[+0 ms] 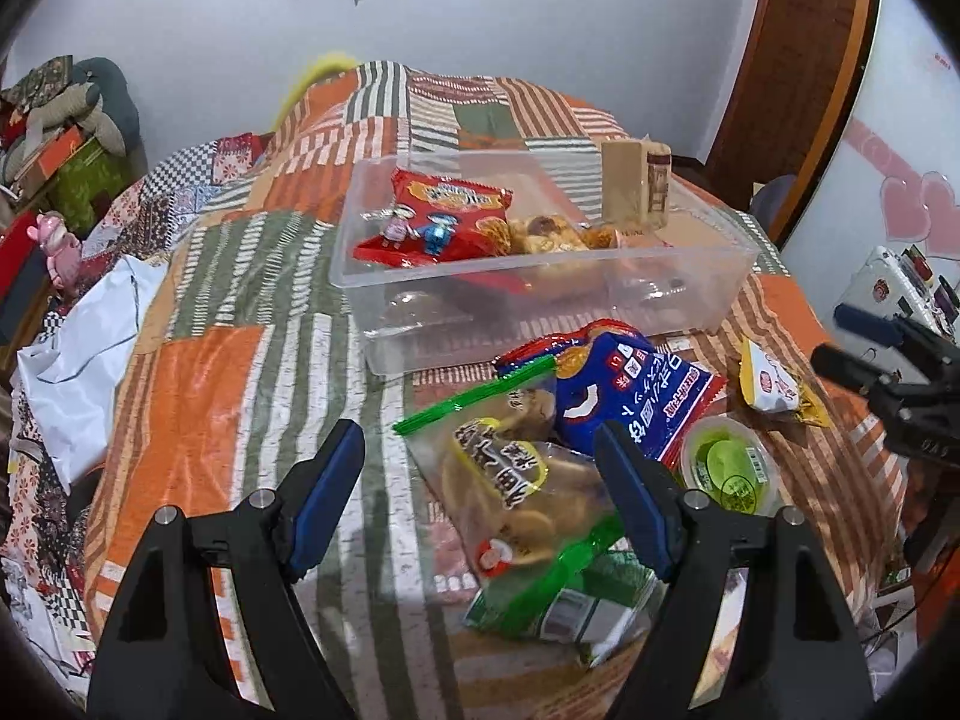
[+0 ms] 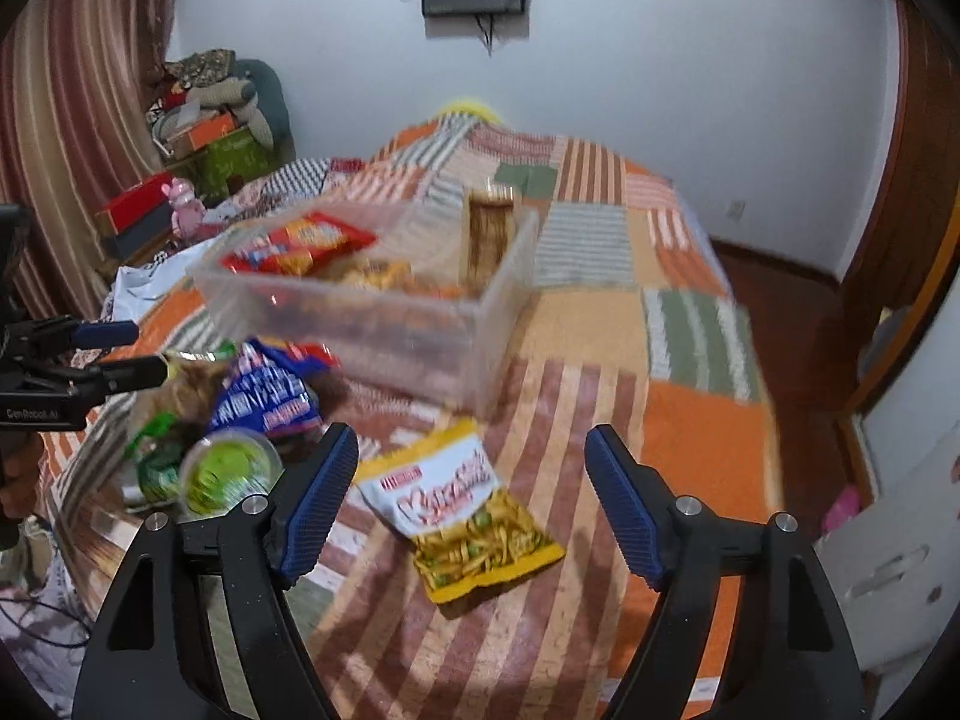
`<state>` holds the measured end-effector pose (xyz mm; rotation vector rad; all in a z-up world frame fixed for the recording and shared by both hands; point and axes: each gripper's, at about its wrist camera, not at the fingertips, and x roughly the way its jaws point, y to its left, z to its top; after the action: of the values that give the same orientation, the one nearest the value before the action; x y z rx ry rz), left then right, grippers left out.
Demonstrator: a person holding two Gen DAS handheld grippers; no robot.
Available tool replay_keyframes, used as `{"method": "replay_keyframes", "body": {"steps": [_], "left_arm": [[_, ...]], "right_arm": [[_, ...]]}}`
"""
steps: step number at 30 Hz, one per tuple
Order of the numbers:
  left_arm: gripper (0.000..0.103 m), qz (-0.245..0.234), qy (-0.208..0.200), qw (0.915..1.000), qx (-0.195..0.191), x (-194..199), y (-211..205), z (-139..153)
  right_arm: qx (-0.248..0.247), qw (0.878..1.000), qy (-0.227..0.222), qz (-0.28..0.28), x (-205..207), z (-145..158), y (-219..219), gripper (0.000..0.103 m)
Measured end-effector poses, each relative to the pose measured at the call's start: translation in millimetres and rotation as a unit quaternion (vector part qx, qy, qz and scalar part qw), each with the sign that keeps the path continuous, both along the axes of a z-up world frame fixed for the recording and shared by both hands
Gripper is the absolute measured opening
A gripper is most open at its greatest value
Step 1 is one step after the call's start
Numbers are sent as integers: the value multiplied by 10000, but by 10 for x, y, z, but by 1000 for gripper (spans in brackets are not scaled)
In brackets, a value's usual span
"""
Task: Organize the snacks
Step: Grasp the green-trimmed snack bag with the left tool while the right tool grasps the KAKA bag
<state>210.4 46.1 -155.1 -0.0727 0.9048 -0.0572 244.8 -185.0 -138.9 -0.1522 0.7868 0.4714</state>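
A clear plastic bin [image 1: 540,324] stands on the patchwork bedspread and holds a red snack bag [image 1: 444,216], loose pastries and a beige box [image 1: 636,186]. In front of it lie a clear zip bag of buns [image 1: 516,480], a blue packet [image 1: 630,396], a green jelly cup [image 1: 729,471] and a green packet [image 1: 570,606]. My left gripper [image 1: 477,438] hovers open over the zip bag, holding nothing. My right gripper [image 2: 472,438] is open above a yellow-white chip packet [image 2: 462,510], which lies flat between the fingers' line, untouched. The bin [image 2: 384,330] is beyond it.
A white plastic bag [image 1: 84,360] and a pink toy [image 1: 60,246] sit at the bed's left side, with stacked boxes [image 2: 210,144] behind. The bed's right edge drops to a wooden floor [image 2: 798,324]. A white cabinet [image 2: 900,540] stands at the near right.
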Motion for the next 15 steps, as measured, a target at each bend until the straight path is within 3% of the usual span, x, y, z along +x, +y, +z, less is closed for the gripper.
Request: {"method": "replay_keyframes", "body": {"steps": [7, 15], "left_arm": [[79, 76, 231, 9996, 130, -35, 85, -196], [79, 226, 357, 9990, -139, -125, 292, -264]], "right_arm": [[155, 9977, 636, 166, 192, -219, 14, 75], [182, 9944, 998, 306, 128, -358, 71, 75]]}}
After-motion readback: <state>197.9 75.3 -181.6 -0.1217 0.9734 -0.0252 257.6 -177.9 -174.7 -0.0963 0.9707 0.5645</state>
